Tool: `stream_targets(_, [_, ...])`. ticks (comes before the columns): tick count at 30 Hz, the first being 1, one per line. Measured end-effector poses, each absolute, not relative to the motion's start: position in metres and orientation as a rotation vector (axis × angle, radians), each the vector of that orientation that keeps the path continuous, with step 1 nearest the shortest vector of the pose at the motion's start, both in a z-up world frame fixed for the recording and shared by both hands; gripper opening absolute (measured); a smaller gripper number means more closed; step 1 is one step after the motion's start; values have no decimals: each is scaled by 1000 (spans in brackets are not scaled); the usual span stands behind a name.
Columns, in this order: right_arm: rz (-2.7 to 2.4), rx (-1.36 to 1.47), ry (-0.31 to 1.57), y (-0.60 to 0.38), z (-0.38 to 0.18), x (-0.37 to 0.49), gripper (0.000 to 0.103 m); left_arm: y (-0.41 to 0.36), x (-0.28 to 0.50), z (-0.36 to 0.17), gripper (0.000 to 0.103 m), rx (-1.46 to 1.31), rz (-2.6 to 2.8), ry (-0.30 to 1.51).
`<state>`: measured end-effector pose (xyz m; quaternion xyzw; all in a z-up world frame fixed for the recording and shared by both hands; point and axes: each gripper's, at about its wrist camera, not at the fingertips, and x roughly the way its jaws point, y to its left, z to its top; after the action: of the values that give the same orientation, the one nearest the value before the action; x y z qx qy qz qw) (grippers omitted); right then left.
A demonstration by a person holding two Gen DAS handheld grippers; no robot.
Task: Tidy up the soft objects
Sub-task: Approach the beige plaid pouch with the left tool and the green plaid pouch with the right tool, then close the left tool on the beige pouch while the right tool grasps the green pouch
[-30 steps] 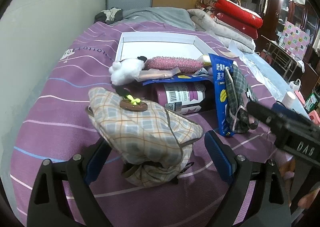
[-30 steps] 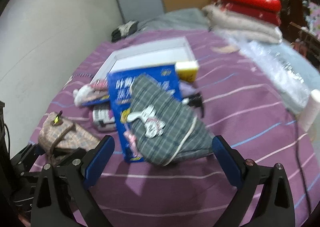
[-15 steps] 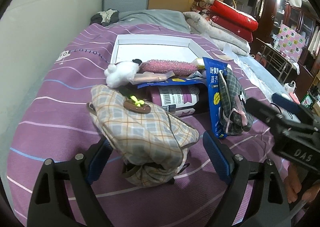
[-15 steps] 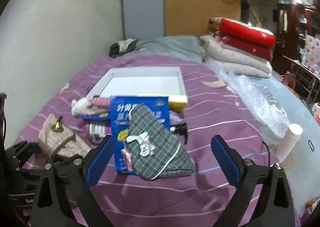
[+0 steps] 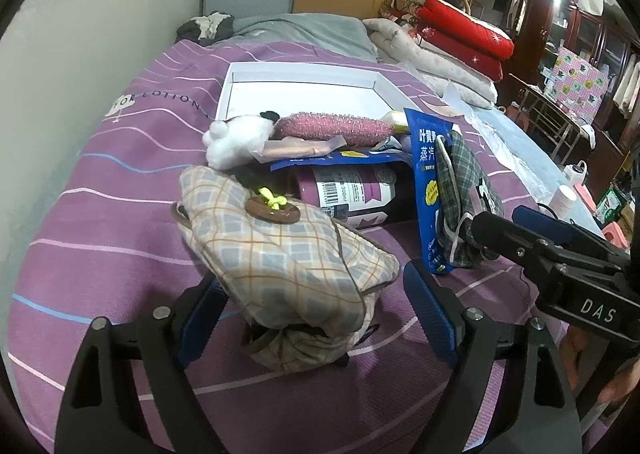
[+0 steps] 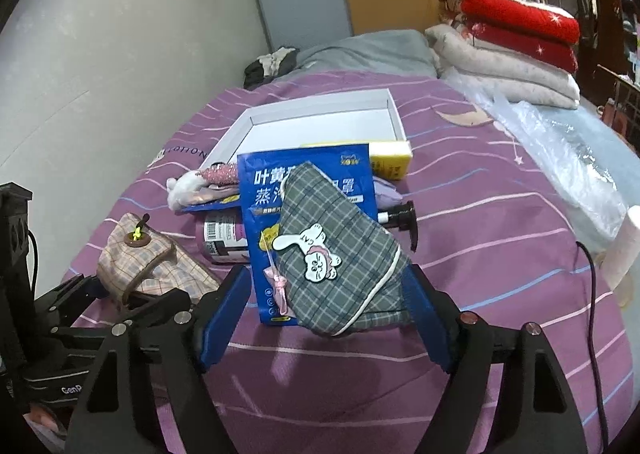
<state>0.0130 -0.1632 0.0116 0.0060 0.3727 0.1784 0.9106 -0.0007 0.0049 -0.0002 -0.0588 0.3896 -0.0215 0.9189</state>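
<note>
A beige plaid pouch with a brown button lies on the purple bedsheet, also visible in the right wrist view. My left gripper stands open around it, a gap showing at the right pad. A grey plaid pouch with a white cat patch rests on a blue packet. My right gripper straddles the grey pouch with its jaws closing; the left pad stands clear and I see no squeeze. In the left wrist view one of its fingers reaches the grey pouch. A white tray lies behind.
A pink sparkly toy with a white plush head, a purple bottle, a yellow box and a black pump crowd the pile. Folded red and grey blankets and a plastic sheet lie at the right. A wall runs along the left.
The right gripper's jaws have narrowed around the grey pouch, and its view drew back and then came close again. The left gripper and the beige pouch have stayed put.
</note>
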Motion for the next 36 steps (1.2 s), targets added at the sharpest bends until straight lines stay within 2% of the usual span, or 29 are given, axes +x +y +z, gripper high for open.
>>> stream_targets(5, [377,-8,757,-157,14,11,78,10,-1,1,77,-177,-76,833])
stream_targets(18, [410,66,808,-166,5,21,78,19,3,-5,76,-240,-92,859])
stream_targets(20, [414,82,818,-168,3,23,77,19,5,-6,67,-241,-87,871])
stream_targets(26, [407,123,846,-174,-3,30,74,21,8,-8,58,-245,-80,892])
stream_targets(29, [385,129,854,-176,-5,33,67,21,8,-7,55,-243,-81,885])
stream_targets(30, [367,127,858,-176,-5,34,60,22,8,-6,55,-246,-84,885])
stream_targets(32, [369,140,865,-179,-6,35,56,23,8,-5,50,-253,-90,883])
stream_targets(34, [406,163,866,-180,-6,35,40,24,7,-4,50,-258,-95,886])
stream_targets(36, [408,157,868,-178,-6,34,40,24,6,-2,48,-260,-99,885])
